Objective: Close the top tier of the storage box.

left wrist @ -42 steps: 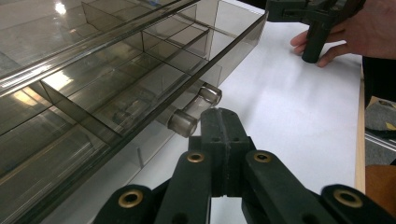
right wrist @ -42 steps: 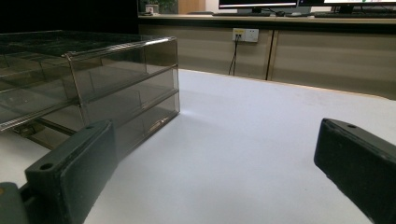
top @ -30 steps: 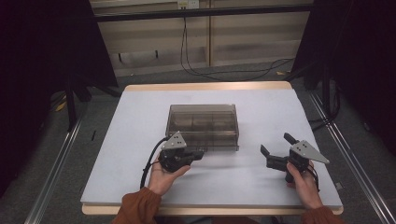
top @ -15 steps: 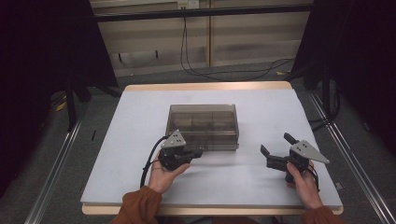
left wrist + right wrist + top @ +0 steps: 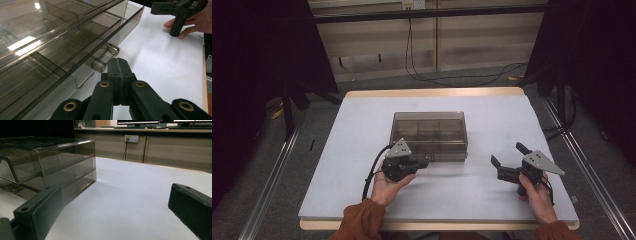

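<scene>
A smoky see-through drawer box [image 5: 429, 132] stands in the middle of the white table [image 5: 462, 200]. My left gripper [image 5: 424, 161] is at the box's front left, shut with nothing between its jaws. In the left gripper view its closed tips [image 5: 117, 65] sit just below and right of a clear drawer handle [image 5: 105, 58] on the box front [image 5: 62, 42]. My right gripper [image 5: 507, 153] rests open on the table to the right of the box, apart from it. In the right gripper view, the wide gap of that gripper [image 5: 115, 205] holds only bare table, with the box [image 5: 50, 167] off to the left.
The table has a wooden rim [image 5: 432, 92] at the back. Cables [image 5: 452, 75] trail on the floor behind it and metal rails [image 5: 272, 170] run along both sides. A wall socket [image 5: 131, 138] and desk panels stand beyond the far edge.
The left gripper has edged slightly up toward the box front. The right gripper and the box have not moved.
</scene>
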`<act>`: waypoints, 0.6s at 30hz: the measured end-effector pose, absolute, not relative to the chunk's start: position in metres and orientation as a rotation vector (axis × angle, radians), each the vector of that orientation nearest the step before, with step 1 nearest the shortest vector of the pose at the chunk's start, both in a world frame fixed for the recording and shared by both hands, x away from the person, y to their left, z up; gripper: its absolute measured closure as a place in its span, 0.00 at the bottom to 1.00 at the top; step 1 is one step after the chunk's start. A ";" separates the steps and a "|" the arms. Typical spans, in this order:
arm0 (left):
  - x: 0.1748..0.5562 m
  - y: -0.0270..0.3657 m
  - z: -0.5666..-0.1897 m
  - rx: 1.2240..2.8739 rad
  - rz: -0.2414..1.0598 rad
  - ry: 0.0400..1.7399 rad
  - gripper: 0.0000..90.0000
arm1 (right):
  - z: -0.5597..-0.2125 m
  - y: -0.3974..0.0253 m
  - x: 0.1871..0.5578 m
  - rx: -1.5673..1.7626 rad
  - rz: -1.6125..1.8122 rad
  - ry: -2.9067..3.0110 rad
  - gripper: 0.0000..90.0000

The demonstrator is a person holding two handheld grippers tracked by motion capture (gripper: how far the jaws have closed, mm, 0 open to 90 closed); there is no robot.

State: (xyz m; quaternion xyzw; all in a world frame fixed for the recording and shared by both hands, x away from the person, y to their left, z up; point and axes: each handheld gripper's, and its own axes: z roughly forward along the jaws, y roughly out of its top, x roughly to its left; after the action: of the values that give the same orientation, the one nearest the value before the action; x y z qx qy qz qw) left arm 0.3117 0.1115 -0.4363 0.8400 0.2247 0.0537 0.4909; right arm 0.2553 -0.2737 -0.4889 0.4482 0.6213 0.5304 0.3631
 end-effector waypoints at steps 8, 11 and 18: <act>0.317 0.113 -0.437 2.027 0.141 0.574 1.00 | -0.489 -0.274 0.255 1.150 1.364 1.599 0.00; 0.320 0.114 -0.437 2.033 0.139 0.575 1.00 | -0.489 -0.273 0.255 1.150 1.367 1.601 0.00; 0.324 0.115 -0.439 2.028 0.136 0.590 1.00 | -0.489 -0.274 0.255 1.151 1.365 1.599 0.00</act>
State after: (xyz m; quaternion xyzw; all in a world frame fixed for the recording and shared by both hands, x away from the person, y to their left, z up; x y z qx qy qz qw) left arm 0.3236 0.1151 -0.4388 0.8350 0.2428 0.0561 0.4905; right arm 0.2553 -0.2738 -0.4890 0.4473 0.6215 0.5305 0.3636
